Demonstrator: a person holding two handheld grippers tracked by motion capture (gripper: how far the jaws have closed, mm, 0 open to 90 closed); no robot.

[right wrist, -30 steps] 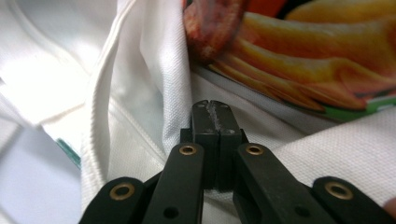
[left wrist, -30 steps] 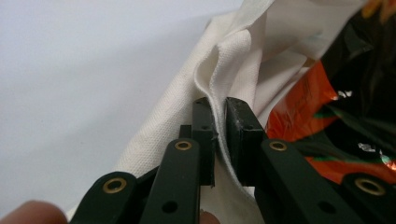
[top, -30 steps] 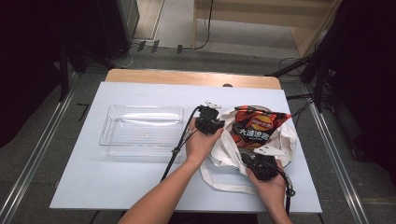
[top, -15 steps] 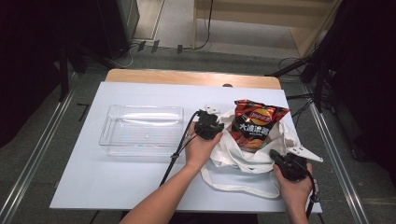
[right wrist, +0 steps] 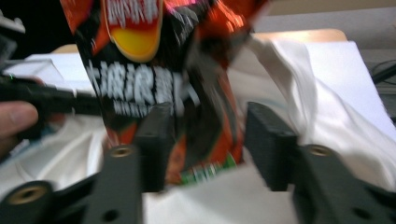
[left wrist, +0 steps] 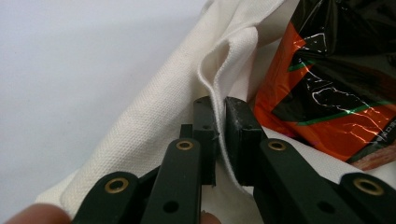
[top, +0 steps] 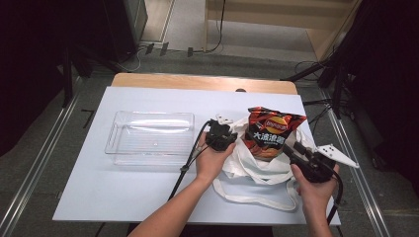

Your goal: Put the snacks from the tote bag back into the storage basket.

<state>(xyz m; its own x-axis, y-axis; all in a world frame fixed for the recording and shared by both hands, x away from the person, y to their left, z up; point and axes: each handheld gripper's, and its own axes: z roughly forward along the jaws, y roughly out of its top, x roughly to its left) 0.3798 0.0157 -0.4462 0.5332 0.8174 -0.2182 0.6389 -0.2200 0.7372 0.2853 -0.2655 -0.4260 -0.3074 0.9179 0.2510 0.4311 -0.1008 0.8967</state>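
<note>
- Centrally, the left hand [top: 211, 159] reaches forward, its left gripper [left wrist: 219, 122] pinched tight on the white tote bag [top: 247, 165] rim.
- Right gripper [right wrist: 205, 140], jaws wide apart, holds nothing; the right hand [top: 312, 190] sits at the table [top: 148, 192] near edge.
- Chip bag [top: 269, 132] stands upright in the tote, beside a clear tray [top: 148, 137].

Red-black chip bag [top: 269, 133] stands upright inside the white cloth bag [top: 249, 165]
</note>
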